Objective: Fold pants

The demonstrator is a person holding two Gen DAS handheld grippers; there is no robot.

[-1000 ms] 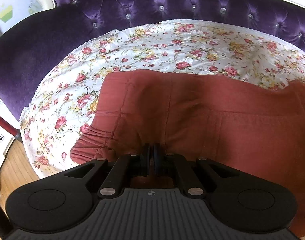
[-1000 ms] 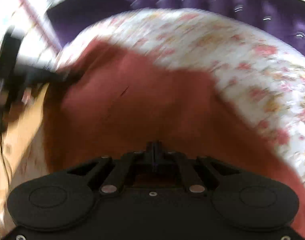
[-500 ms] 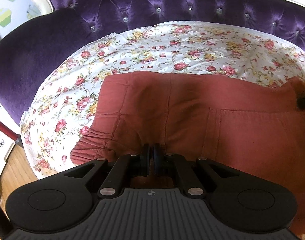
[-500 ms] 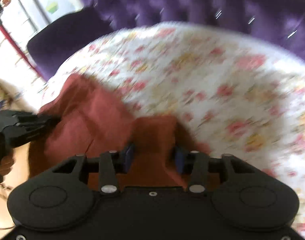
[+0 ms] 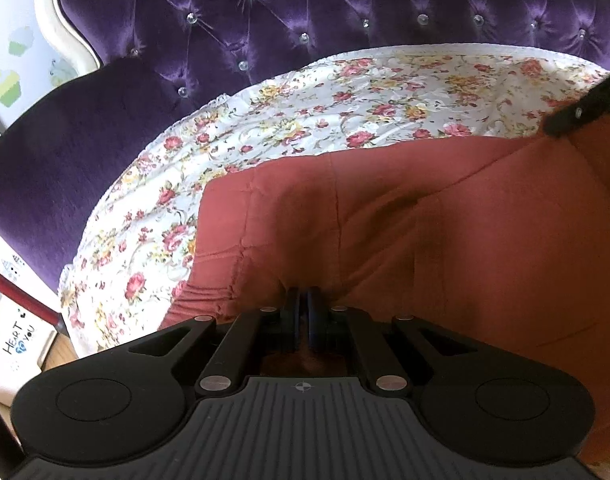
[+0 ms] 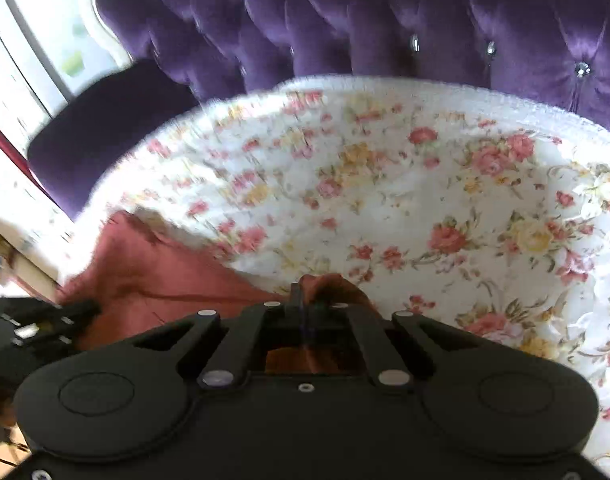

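Note:
Rust-red pants (image 5: 425, 232) lie spread over a floral cloth (image 5: 305, 112) on a purple sofa. My left gripper (image 5: 303, 300) is shut on the near edge of the pants beside the gathered waistband (image 5: 197, 300). In the right wrist view my right gripper (image 6: 305, 300) is shut on a bunched corner of the pants (image 6: 329, 284), and the rest of the fabric (image 6: 153, 272) trails off to the left. The right gripper (image 5: 585, 108) shows at the far right of the left wrist view, and the left gripper (image 6: 45, 320) sits at the left edge of the right wrist view.
A tufted purple sofa back (image 5: 305, 12) with a white frame rises behind the floral cloth (image 6: 425, 184). A purple armrest (image 5: 57, 140) stands on the left. A wooden floor and a white sign (image 5: 17, 344) lie low on the left.
My right gripper opened, then shut on a corner of the pants, and moved right so more floral cloth fills its view. The left gripper stayed shut on the pants and rolled slightly.

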